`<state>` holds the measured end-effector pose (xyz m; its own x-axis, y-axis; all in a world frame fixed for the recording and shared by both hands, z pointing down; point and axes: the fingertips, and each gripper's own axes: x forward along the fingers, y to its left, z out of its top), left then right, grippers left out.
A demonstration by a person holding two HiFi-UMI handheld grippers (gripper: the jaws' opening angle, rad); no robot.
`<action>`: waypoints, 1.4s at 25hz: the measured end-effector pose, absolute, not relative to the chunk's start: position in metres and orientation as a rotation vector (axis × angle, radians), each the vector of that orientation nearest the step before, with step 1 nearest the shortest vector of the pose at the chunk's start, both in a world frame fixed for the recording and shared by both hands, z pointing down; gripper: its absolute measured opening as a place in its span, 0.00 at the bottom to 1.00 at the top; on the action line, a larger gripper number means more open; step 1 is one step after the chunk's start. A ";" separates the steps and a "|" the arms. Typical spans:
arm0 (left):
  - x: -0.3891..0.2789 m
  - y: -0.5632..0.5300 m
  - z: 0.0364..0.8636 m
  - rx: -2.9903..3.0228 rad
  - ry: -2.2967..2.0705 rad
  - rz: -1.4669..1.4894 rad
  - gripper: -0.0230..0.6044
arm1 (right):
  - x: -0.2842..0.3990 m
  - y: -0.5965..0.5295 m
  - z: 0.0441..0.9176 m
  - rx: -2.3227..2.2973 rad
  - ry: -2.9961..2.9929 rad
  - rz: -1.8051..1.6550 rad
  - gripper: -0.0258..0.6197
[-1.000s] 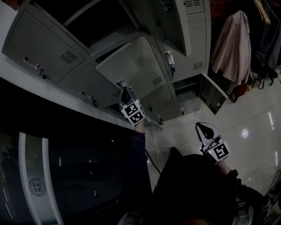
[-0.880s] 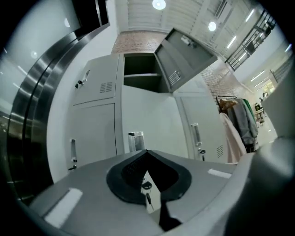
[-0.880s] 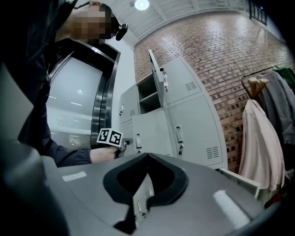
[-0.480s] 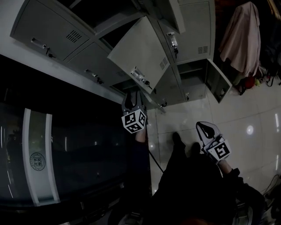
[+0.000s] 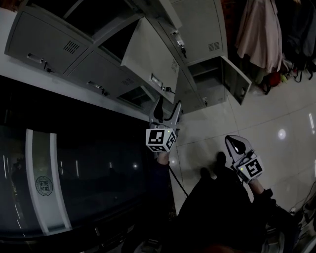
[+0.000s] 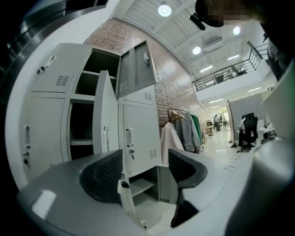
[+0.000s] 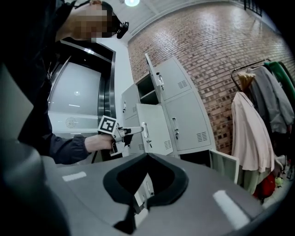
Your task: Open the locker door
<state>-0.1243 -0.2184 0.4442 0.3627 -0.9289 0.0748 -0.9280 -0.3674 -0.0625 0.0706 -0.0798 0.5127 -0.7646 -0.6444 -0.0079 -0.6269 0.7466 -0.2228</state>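
locker door (image 5: 148, 54) stands swung well out from the row of lockers (image 5: 44, 42), where a second ago it was only ajar. nearest the body, the right gripper (image 5: 237, 145) hangs low over the floor (image 5: 276, 113), jaws together on nothing. further out, the left gripper (image 5: 168, 105) has let go. its jaws are opening, pads clear of the handle (image 5: 156, 81) just beyond, though the door's edge seems to sit in the gap. the opening looks done. a pale coat (image 5: 256, 29) hangs far behind.

Dim, underexposed from the head, glare spots on glossy pale floor tiles (image 5: 279, 118) lower right. Bright under round white ceiling lamps (image 6: 164, 10) in gripper views; fisheye-bent, dark-cornered.
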 end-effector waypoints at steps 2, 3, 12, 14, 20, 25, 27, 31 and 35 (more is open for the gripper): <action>-0.102 -0.180 0.447 -2.652 1.742 -0.094 0.53 | 0.067 -0.073 0.512 -1.026 2.862 -0.308 0.03; -0.092 -0.158 0.452 -2.682 1.738 -0.072 0.52 | 0.065 -0.068 0.511 -1.014 2.865 -0.302 0.03; -0.045 0.080 0.554 -2.938 1.845 0.008 0.41 | 0.031 0.053 0.517 -0.872 2.951 -0.209 0.03; -0.040 0.137 0.553 -2.941 1.845 -0.003 0.41 | 0.026 0.104 0.513 -0.867 2.965 -0.150 0.03; -0.026 0.268 0.549 -2.949 1.834 0.024 0.40 | 0.037 0.233 0.506 -0.900 2.990 -0.140 0.03; -0.038 0.321 0.544 -2.900 1.905 0.071 0.39 | 0.044 0.284 0.510 -0.892 3.042 -0.134 0.03; -0.037 0.331 0.541 -2.888 1.904 0.089 0.38 | 0.045 0.294 0.507 -0.868 3.056 -0.125 0.03; -0.035 0.342 0.545 -2.887 1.893 0.051 0.37 | 0.045 0.309 0.504 -0.832 3.064 -0.144 0.03; -0.027 0.346 0.545 -2.911 1.874 0.096 0.37 | 0.048 0.320 0.506 -0.824 3.088 -0.132 0.03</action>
